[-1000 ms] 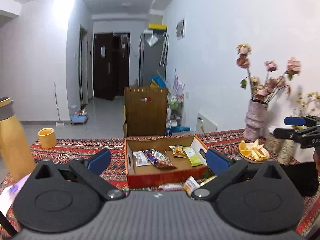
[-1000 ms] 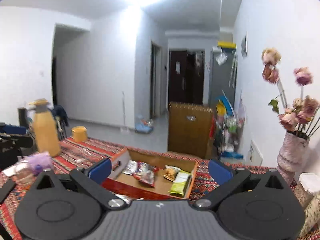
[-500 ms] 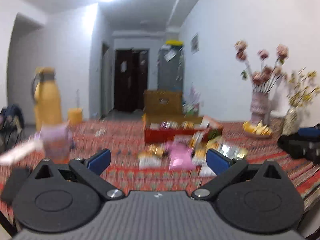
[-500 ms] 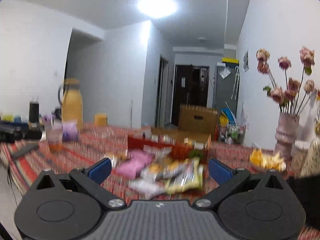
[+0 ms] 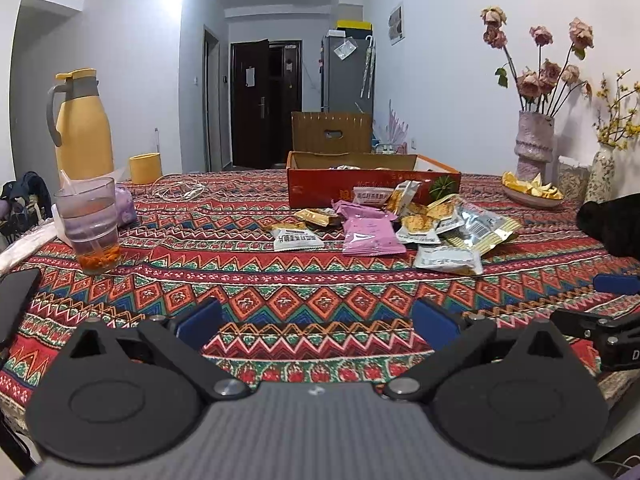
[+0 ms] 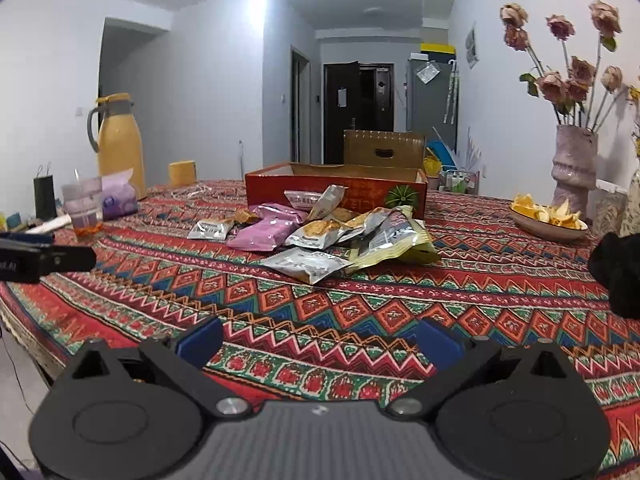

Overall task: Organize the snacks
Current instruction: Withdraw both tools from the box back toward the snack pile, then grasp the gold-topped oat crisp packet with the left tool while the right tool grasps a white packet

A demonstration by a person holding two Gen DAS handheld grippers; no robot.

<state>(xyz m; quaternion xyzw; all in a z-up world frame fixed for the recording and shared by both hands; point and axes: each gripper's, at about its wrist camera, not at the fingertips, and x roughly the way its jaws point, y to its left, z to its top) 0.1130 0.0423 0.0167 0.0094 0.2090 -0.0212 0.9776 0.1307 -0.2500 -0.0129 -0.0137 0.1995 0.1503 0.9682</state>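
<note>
Both grippers have pulled back and dropped low since a second ago, when they hovered right over the box; now the whole heap of snack packets (image 5: 400, 224) lies well ahead of them on the worktop (image 5: 304, 296). Left gripper (image 5: 316, 320) has its jaws apart, nothing between them; right gripper (image 6: 318, 338) the same, wide and empty. The heap sits just in front of the red box (image 5: 320, 188), a few packets touching its front wall. From the right gripper it lies nearly dead ahead, so that hand looks better placed. Nearest is a silver packet (image 6: 308, 264), flat, long axis running left to right. Crinkly foil, overlapping, likely slippery.
</note>
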